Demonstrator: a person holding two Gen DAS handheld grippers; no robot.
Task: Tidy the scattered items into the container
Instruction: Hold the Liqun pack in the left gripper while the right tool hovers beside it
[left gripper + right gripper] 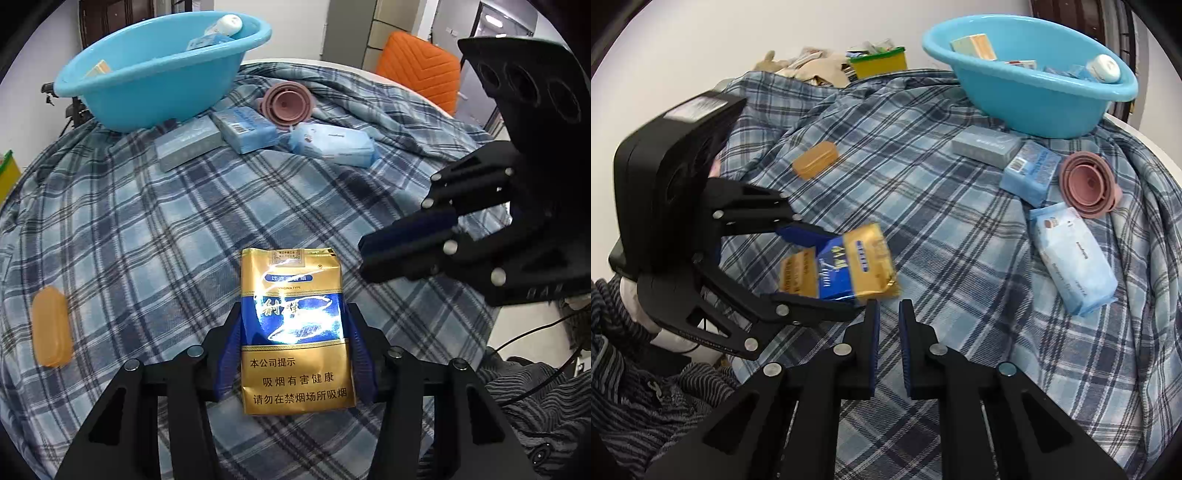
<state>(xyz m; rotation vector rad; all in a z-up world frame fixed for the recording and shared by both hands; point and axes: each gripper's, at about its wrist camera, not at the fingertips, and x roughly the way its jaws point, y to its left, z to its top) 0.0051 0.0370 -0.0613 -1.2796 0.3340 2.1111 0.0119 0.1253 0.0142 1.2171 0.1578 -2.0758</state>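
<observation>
Gripped between the blue pads of the left gripper (293,328) is a gold and blue cigarette pack (293,332), its printed face turned up to the left wrist camera; the pads press on both long sides of the pack, which sits above the plaid cloth (147,240) near the cloth's near edge; from the right wrist camera the same pack (838,267) looks tilted and somewhat blurred, so I cannot tell whether a corner touches the cloth. Beside it the right gripper (888,314) has its jaws drawn narrow with only a thin gap and nothing between them; it points down at the cloth just beside the pack. Toward the far edge of the cloth stands the blue basin (147,92), already holding a white-capped bottle (231,24) and a few small boxes; in front of the basin lie a grey box (188,142), a light blue box (245,127) touching it, a pink collapsible funnel (288,105), and a pale blue soft pack (332,144) just beside the funnel. An amber soap case (51,326) lies alone near the left edge of the cloth, well apart from the rest; an orange chair (421,70) stands beyond the far edge.
</observation>
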